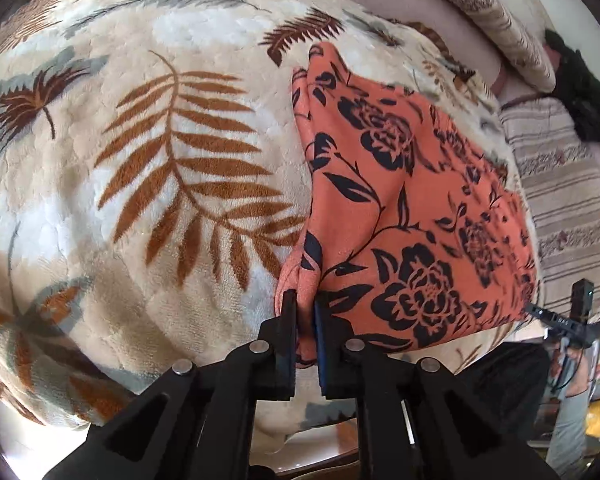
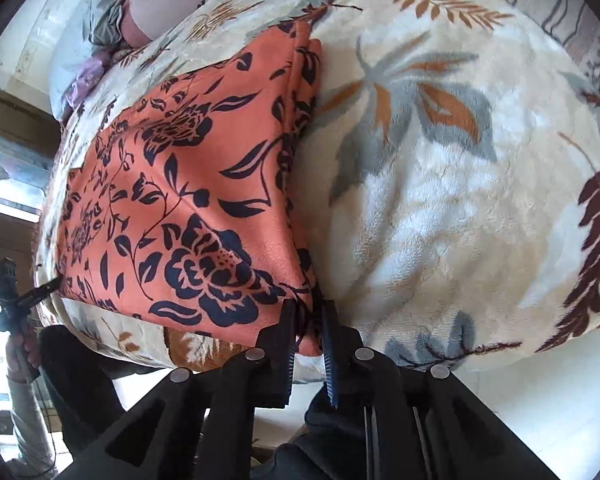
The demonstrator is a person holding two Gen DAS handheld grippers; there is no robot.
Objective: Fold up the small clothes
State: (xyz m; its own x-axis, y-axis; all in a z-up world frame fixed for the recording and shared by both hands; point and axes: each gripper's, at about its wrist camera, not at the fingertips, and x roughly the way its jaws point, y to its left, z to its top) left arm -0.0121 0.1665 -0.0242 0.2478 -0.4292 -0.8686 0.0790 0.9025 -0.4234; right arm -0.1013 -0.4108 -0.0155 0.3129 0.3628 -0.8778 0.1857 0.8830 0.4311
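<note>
Left wrist view: orange floral garment, partly folded, on leaf-print fleece blanket over bed. Left hand-held gripper clamps near-left corner; right hand-held gripper clamps near-right corner. Long axis runs straight ahead from both.

Bed w/ cream leaf-print blanket; folded orange floral cloth lies flat on it, near edge.

Garment lies flat on blanket; left gripper and right gripper at its near corners.
</note>
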